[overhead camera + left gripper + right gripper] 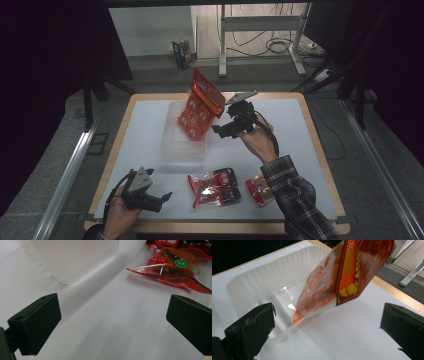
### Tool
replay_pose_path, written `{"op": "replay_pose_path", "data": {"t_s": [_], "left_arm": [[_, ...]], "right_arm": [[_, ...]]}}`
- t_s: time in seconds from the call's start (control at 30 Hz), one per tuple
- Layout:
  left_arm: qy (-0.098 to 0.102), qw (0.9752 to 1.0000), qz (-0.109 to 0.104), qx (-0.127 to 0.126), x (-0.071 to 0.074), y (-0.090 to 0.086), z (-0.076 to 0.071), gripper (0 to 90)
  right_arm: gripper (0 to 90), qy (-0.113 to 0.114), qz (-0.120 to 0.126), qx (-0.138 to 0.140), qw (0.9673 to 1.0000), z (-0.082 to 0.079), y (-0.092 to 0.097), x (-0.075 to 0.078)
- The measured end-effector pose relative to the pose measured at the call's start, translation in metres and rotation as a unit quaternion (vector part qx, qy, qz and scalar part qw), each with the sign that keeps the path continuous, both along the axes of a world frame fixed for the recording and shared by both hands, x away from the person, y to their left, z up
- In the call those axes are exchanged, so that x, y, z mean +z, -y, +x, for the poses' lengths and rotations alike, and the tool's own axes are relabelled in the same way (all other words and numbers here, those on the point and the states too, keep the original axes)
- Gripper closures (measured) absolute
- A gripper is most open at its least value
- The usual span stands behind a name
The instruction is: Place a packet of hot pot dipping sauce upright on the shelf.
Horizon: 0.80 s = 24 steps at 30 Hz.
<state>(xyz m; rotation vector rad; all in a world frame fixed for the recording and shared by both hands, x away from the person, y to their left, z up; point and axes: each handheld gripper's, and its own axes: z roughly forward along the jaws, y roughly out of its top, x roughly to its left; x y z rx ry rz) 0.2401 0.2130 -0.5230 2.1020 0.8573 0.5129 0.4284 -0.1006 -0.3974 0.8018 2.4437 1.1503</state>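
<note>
An orange snack bag (200, 106) stands tilted with its lower end in a clear plastic tray (170, 145) at the table's middle. My right gripper (223, 122) hovers just right of the bag, open, with nothing between its jaws. In the right gripper view the bag (342, 277) leans over the tray's near rim (284, 333), ahead of the wide-apart gripper (327, 332). My left gripper (161, 199) rests open at the front left. In the left gripper view the gripper (112, 322) faces the tray's wall (75, 262) and a red packet (175, 267).
A red snack packet (204, 190), a dark one (229, 180) beside it and another red one (259, 191) lie near the front edge. A white mat (142, 120) covers the wooden table. Desk legs (222, 45) and cables stand on the floor behind.
</note>
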Motion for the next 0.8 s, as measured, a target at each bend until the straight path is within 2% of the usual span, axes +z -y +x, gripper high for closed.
{"op": "replay_pose_path", "data": {"t_s": [0.17, 0.5, 0.67, 0.8], "left_arm": [[0.003, 1.0000, -0.005, 0.000, 0.001, 0.000, -0.001, 0.0], [-0.015, 0.9995, -0.028, -0.005, 0.003, 0.000, -0.001, 0.0], [-0.021, 0.9993, -0.029, -0.007, 0.003, 0.001, -0.001, 0.0], [-0.023, 0.9993, -0.028, -0.009, 0.004, 0.001, -0.001, 0.0]], "right_arm": [[0.0, 0.001, 0.004, 0.002, 1.0000, -0.008, 0.006, -0.005], [0.0, -0.006, 0.004, 0.007, 0.9999, -0.027, 0.017, -0.026], [0.0, -0.007, -0.001, 0.006, 1.0000, -0.035, 0.022, -0.036], [0.0, -0.011, 0.008, 0.003, 0.9999, -0.041, 0.029, -0.044]]}}
